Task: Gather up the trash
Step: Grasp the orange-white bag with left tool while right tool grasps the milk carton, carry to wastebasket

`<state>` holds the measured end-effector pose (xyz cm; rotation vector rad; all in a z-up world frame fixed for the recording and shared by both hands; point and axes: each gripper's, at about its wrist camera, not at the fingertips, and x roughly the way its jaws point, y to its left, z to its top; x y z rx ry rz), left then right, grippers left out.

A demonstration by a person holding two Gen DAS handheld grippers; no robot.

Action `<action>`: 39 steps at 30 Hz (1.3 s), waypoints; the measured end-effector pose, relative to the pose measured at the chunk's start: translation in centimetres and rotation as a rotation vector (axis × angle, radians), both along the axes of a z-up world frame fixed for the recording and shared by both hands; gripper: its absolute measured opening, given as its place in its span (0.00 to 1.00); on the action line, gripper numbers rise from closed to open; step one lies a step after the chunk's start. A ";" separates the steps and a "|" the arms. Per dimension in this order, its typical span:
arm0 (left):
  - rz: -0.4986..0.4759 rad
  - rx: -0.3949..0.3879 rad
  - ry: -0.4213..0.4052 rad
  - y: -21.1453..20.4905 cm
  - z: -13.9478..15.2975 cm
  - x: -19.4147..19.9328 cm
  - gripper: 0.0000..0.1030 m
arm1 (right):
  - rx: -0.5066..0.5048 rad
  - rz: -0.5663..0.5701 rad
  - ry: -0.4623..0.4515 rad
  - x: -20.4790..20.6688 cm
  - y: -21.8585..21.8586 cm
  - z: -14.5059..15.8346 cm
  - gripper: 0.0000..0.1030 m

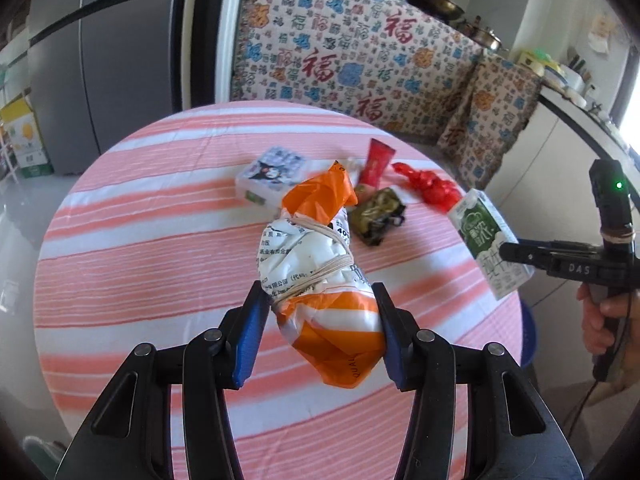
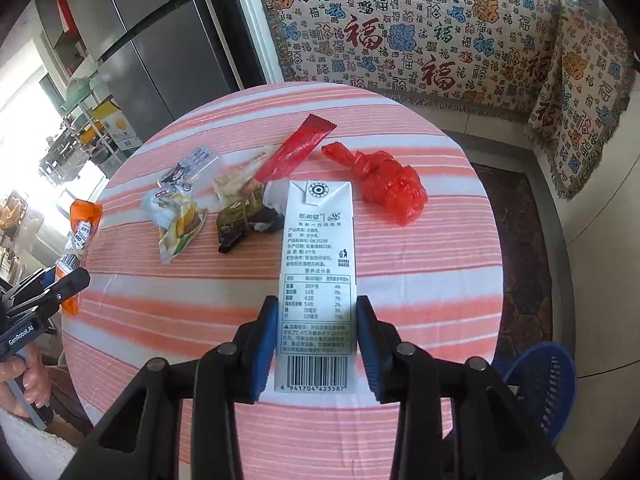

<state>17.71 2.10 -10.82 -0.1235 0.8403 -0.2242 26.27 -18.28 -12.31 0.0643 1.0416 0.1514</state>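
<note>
Grey fridge (image 1: 100,52) beside patterned sofa throw (image 1: 360,52).

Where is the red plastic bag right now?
The red plastic bag lies on the table, far right of the litter, just right of the milk carton top and below the red sachet.

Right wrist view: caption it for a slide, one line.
Right gripper clamps a white milk carton above the striped table, wrappers beyond.

My right gripper (image 2: 316,344) holds the milk carton (image 2: 318,264) over the desk (image 2: 420,280). Beyond the carton lies the stick sachet (image 2: 296,148), left the leaf-wrapped packet (image 2: 244,220), right the knotted bag (image 2: 380,180).
</note>
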 end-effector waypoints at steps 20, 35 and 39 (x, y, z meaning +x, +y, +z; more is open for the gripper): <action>-0.520 -0.047 0.087 -37.7 -0.4 0.3 0.51 | -0.026 -0.473 -0.068 -14.4 -27.8 2.8 0.37; -0.638 0.027 0.210 -53.1 -9.2 2.4 0.51 | 0.051 -0.631 -0.006 -16.3 -39.0 -5.4 0.37; -0.630 0.027 0.231 -52.6 -10.2 2.9 0.51 | 0.089 -0.618 0.023 -15.7 -39.5 -7.0 0.37</action>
